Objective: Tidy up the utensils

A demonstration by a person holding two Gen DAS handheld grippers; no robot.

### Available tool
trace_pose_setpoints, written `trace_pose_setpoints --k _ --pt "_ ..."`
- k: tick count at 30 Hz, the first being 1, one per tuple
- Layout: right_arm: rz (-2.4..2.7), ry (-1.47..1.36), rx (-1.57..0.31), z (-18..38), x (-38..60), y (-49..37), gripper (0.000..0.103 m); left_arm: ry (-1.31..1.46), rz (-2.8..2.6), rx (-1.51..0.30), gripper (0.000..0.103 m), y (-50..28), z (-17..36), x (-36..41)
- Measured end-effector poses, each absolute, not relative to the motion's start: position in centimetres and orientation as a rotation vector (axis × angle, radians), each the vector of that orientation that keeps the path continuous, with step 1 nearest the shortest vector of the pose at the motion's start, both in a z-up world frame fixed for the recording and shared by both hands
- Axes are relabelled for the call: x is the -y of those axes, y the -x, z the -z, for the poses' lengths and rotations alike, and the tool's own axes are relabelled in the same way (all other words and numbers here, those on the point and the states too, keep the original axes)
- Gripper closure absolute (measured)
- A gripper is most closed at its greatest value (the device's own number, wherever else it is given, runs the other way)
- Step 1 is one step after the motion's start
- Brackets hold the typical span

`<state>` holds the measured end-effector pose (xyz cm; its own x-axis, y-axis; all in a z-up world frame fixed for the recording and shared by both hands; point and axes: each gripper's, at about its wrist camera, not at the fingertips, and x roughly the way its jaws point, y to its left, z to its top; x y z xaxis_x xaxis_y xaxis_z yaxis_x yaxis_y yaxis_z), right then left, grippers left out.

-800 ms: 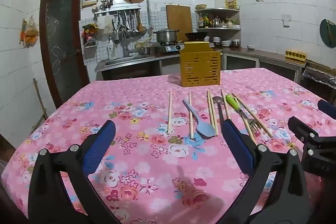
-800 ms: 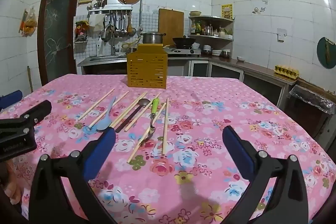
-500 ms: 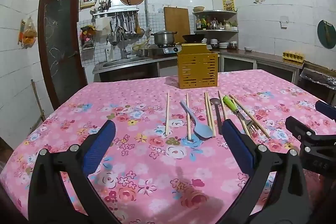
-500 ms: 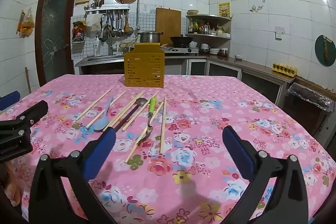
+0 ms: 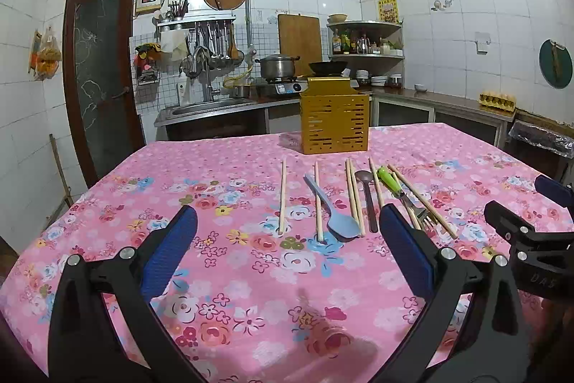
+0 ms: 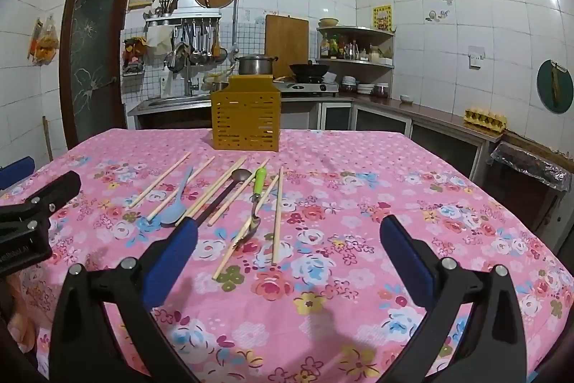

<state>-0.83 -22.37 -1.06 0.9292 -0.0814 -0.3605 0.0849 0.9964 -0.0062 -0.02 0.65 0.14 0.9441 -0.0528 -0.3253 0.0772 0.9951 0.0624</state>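
Both claws, the left claw (image 5: pixel 287 236) and the right claw (image 6: pixel 287 239), hang over the near edge of the counter (image 5: pixel 222 289) with fingers wide apart and hold nothing, probably ready for a first pick. The utensils lie in a row mid-counter: chopsticks (image 6: pixel 277 214), blue spoon (image 5: pixel 333 210), dark spoon (image 5: pixel 368 200), fork (image 6: pixel 255 203). The yellow holder (image 5: pixel 335 121) stands upright near the far edge, where they likely go.

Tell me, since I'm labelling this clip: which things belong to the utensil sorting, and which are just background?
Job: yellow holder, chopsticks, blue spoon, dark spoon, green-handled fork.
Background: pot, wok, cutting board, egg tray.
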Motion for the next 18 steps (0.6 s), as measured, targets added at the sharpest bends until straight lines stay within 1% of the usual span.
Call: trace_pose_setpoints --k 18 --pt "0.085 -0.013 -0.362 0.68 22.45 1.14 0.004 -0.078 0.065 -0.325 0.005 0.05 -0.03 -0.24"
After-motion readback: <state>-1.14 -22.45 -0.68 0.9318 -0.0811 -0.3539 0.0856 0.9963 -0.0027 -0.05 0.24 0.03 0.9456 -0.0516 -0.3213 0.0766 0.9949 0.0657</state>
